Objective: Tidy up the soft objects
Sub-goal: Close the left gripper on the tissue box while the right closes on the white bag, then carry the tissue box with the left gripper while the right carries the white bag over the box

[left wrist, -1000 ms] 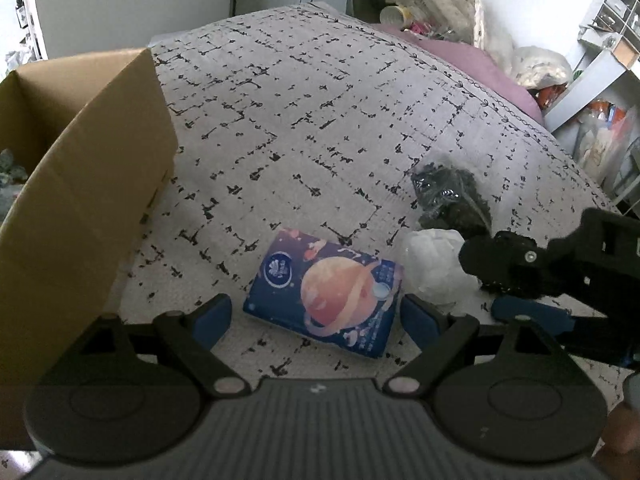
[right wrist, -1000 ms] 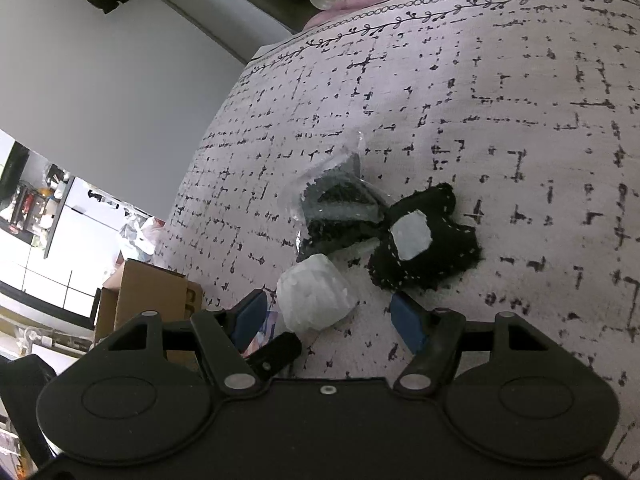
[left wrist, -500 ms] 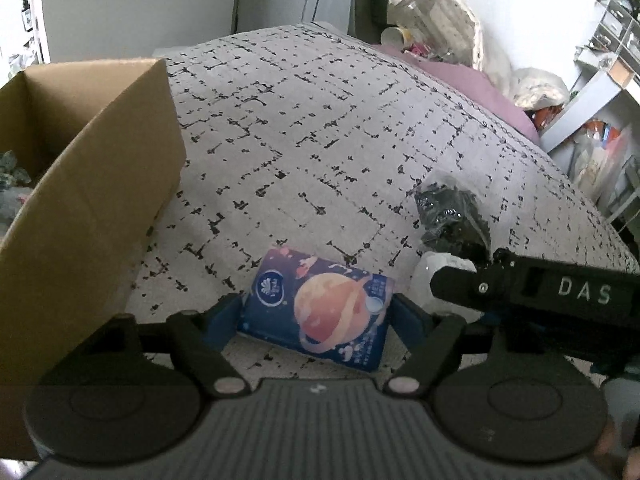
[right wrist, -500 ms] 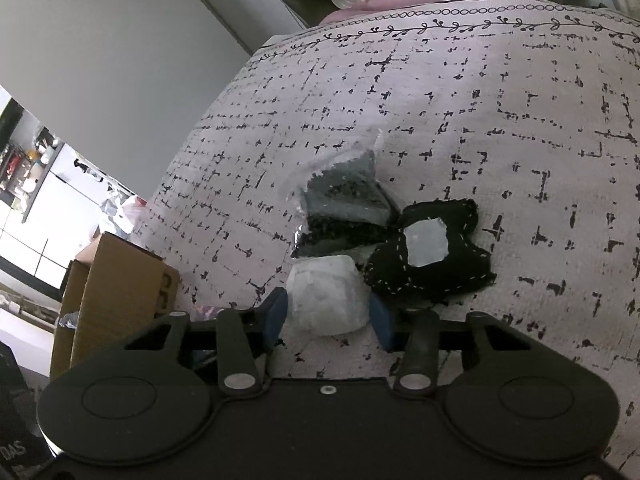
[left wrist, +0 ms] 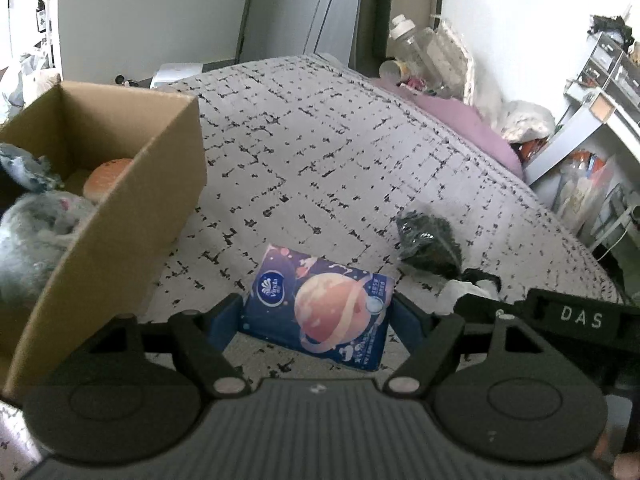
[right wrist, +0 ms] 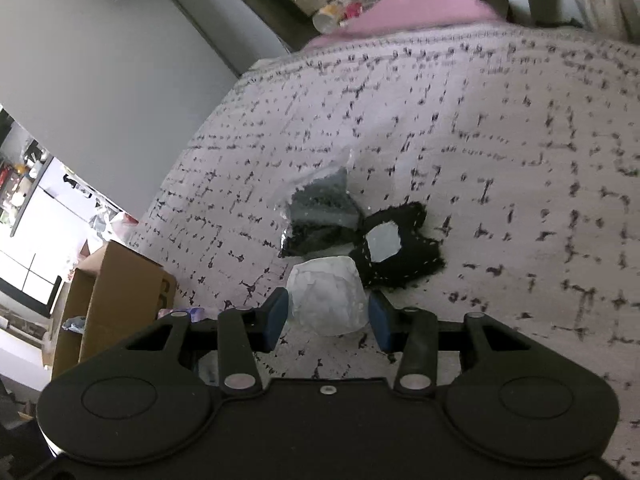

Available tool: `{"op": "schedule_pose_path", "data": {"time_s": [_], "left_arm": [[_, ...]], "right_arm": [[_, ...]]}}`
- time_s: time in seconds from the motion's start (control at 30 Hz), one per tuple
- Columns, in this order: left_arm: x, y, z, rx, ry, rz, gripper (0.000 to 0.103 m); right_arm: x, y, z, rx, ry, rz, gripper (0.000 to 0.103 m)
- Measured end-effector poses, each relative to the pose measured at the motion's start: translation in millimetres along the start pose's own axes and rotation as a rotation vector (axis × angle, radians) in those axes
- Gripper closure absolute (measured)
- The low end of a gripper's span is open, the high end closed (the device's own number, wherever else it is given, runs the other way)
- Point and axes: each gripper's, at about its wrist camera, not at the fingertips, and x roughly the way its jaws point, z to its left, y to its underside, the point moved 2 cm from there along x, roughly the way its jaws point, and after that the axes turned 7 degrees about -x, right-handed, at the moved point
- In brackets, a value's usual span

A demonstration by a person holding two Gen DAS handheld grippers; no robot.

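My left gripper (left wrist: 318,322) is clamped on the tissue pack (left wrist: 320,308), its blue pads pressed to both ends, just above the bedspread (left wrist: 320,152) beside the box (left wrist: 120,216). My right gripper (right wrist: 328,318) squeezes the white wad (right wrist: 328,300), with the black pouch (right wrist: 400,248) and bagged bundle (right wrist: 320,216) just beyond.

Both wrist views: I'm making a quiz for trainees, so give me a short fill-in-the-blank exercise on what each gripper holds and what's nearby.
1. The left gripper is clamped on a blue ____ pack with a planet printed on it.
2. The right gripper is clamped on a crumpled ____ wad.
3. The cardboard ____ beside the left gripper already has soft things in it.
4. Behind the wad lies a black cloth with a ____ patch.

Missing words: tissue; white; box; white
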Motion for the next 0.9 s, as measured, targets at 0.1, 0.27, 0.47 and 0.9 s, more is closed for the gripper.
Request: {"op": "schedule_pose_path", "data": {"time_s": [0.1,0.27,0.47,0.9], "left_arm": [[-11.5,-2.8,0.9,-0.010,0.018,-0.001,0.025],[-39.7,-4.8,0.4,0.011,0.049,-0.018,0.025],[-62.0,-9.2,3.4,0.011,0.064,-0.047,0.025],[-106.7,-22.1,24.1,0.007,0.088,-0.123,0.025]], "right_arm": [[-10.8,-1.1,1.3,0.004,0.008,-0.018,0.060],[-28.5,-3.0,8.7,0.008,0.005,-0.042,0.060],[-53.7,-6.7,31.8,-0.022,0.005,-0.079,0.059],[-85.7,-6.4,85.9,-0.101,0.012,-0.116,0.059]]}}
